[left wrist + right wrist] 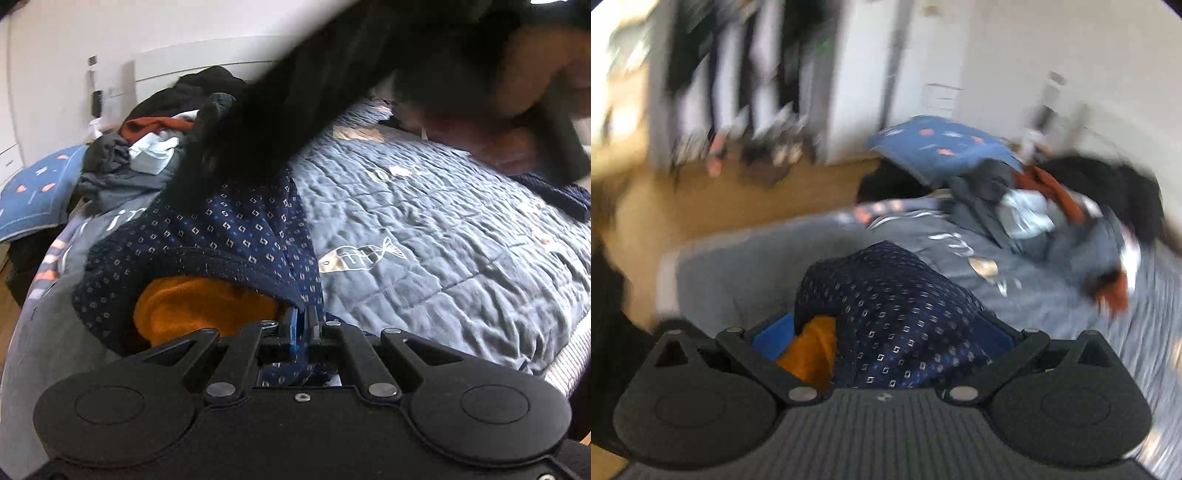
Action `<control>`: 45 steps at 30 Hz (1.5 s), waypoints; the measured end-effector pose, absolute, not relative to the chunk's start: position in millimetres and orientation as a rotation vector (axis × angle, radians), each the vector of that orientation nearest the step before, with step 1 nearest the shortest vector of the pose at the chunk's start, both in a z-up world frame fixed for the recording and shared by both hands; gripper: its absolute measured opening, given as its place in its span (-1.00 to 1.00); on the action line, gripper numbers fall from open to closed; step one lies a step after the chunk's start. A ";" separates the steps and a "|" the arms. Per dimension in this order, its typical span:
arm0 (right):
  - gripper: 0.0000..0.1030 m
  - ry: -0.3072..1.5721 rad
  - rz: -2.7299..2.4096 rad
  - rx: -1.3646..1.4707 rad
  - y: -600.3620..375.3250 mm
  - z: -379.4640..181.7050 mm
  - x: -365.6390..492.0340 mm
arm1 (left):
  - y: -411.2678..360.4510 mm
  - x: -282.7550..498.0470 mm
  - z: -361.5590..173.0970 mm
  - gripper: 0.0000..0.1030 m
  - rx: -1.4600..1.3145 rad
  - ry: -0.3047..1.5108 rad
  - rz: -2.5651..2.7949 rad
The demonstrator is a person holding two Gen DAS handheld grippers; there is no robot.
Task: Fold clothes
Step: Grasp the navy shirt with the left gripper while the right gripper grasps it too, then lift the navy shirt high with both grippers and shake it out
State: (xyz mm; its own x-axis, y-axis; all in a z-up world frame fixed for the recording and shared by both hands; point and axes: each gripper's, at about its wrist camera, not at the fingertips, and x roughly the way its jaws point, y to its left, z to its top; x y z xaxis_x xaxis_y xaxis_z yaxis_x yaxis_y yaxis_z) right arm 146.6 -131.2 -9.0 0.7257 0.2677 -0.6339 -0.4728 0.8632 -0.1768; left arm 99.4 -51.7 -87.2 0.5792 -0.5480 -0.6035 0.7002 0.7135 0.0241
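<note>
My left gripper [304, 325] had its fingers pressed together on a fold of the navy patterned garment [236, 236], the blue pads pinching the cloth right at the tips. The garment hung bunched in front of that camera, its orange lining [199, 306] showing at the opening, above the grey quilted bedspread [443, 236] with its stitched fish motif [362, 254]. A black sleeve [332, 74] crossed the top of the left view, with a hand [535, 74] blurred at the upper right.

My right gripper [882, 343] had its fingers spread wide, and the same garment [886, 314] was stuffed between them, orange lining [812, 354] against the left blue pad [774, 341]; I could not tell whether the pads truly gripped it.

I saw no basket or bin; the unsorted clothes pile [147, 147] lay loose on the bed's far end, beside a blue pillow [37, 192]. The right view was heavily blurred.
</note>
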 end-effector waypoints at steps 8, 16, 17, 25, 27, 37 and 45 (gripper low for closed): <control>0.96 0.623 0.523 -0.561 -75.3 -25.5 186.1 | -7.8 83.4 -93.5 -0.86 0.221 0.630 -0.682; 0.95 0.677 0.611 -0.836 -28.6 -52.7 226.0 | 29.0 84.1 -97.6 -0.84 0.129 0.656 -0.589; 0.94 0.701 0.617 -0.892 -24.2 -59.8 229.6 | 32.0 83.6 -98.0 -0.83 0.120 0.657 -0.583; -0.20 0.798 0.599 -0.865 -30.1 -92.1 245.7 | 45.1 83.7 -107.9 -0.71 0.091 0.675 -0.556; -0.56 0.782 0.561 -0.784 -36.3 -86.7 248.5 | 44.2 85.0 -107.0 -0.71 0.085 0.666 -0.549; -0.84 0.718 0.439 -0.228 -103.6 -4.5 260.8 | 42.5 104.6 -90.2 0.23 0.029 0.564 -0.462; -0.86 0.669 0.393 -0.009 -160.5 22.4 239.2 | 57.8 142.8 -88.7 0.38 -0.165 0.565 -0.418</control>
